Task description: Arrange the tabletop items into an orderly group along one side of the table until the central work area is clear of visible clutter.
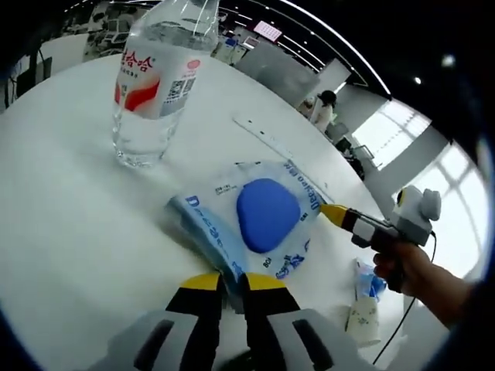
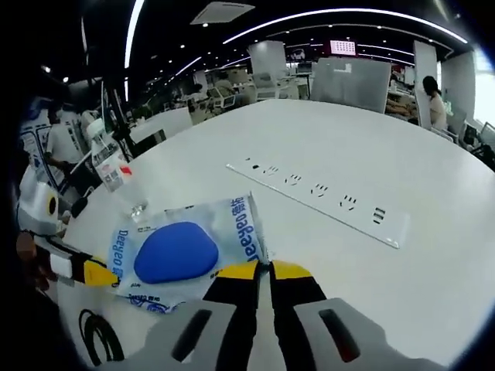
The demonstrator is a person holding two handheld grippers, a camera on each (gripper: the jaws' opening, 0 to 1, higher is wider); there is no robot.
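A flat clear packet (image 1: 267, 220) with blue print and a blue pad inside lies on the white table (image 1: 69, 224). In the left gripper view my left gripper (image 1: 233, 282) is shut on the packet's near corner. The right gripper (image 1: 334, 214) reaches in from the right and pinches the opposite edge. In the right gripper view the packet (image 2: 182, 251) lies just left of my right gripper (image 2: 268, 270), which is shut on its edge, while the left gripper (image 2: 94, 272) holds the far corner. A clear water bottle (image 1: 158, 77) with a red and white label stands upright beyond the packet.
A flush white socket strip (image 2: 317, 189) runs across the table (image 2: 371, 139) behind the packet. A small crumpled packet (image 1: 363, 305) lies near the table edge by the person's hand (image 1: 406, 267). The bottle (image 2: 108, 166) stands at the far left. A black cable (image 2: 97, 332) loops at the lower left.
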